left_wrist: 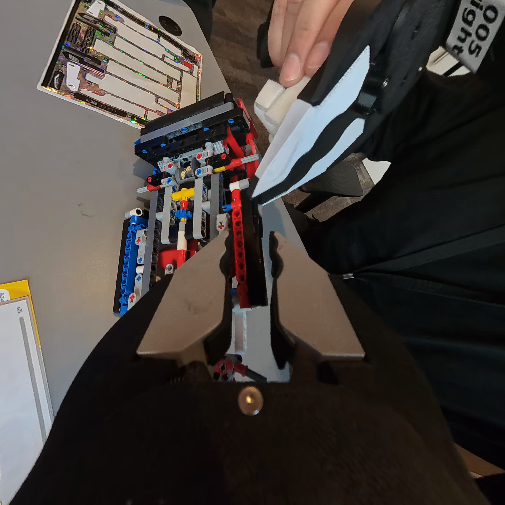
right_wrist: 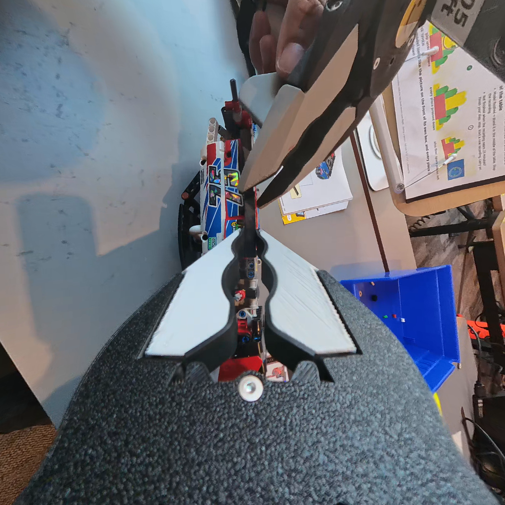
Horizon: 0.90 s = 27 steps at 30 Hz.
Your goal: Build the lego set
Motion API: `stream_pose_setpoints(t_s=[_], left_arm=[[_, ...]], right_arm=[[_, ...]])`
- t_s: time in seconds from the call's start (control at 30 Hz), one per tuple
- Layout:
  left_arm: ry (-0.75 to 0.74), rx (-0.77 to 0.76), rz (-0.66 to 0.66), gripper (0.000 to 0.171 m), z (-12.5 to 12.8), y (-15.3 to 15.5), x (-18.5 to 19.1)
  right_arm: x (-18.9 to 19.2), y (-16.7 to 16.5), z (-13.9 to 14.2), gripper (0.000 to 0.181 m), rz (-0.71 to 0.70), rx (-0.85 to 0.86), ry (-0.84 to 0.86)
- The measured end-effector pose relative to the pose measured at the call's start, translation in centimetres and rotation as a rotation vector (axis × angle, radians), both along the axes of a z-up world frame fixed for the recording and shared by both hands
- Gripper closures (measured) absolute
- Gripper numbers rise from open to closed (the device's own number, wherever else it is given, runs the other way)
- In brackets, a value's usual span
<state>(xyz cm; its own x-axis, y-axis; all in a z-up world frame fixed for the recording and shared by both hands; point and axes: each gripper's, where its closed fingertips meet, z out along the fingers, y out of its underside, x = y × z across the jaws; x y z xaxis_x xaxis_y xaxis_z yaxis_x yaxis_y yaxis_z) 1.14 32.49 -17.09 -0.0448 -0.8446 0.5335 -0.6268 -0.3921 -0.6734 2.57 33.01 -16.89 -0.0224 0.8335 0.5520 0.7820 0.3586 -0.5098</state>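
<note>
A part-built lego car lies on the grey table, its gears and beams showing. Its stickered white and blue body shows in the right wrist view. My left gripper, with grey fingers, is shut across the red beam and black panel of the car's side wall. My right gripper, with white fingers, is shut on the thin edge of the same black panel. Each gripper shows in the other's view: the right one farther up the wall, the left one just beyond my right fingertips.
A shiny sticker sheet lies behind the car. An instruction booklet lies at the left, also in the right wrist view. A blue bin holds a few small pieces. A board with a printed page stands nearby. A hand holds the right gripper.
</note>
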Motion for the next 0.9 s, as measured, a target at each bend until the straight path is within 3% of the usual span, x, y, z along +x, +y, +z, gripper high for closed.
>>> stream_pose_setpoints(t_s=[0.63,0.9], left_arm=[[0.048,-0.007,0.015,0.153,-0.37,0.03,0.22],[0.057,0.057,0.026,0.155,-0.49,-0.04,0.26]], right_arm=[[-0.04,-0.06,0.01,0.175,0.080,0.126,-0.125],[0.07,-0.23,0.02,0.174,0.104,0.108,-0.080]])
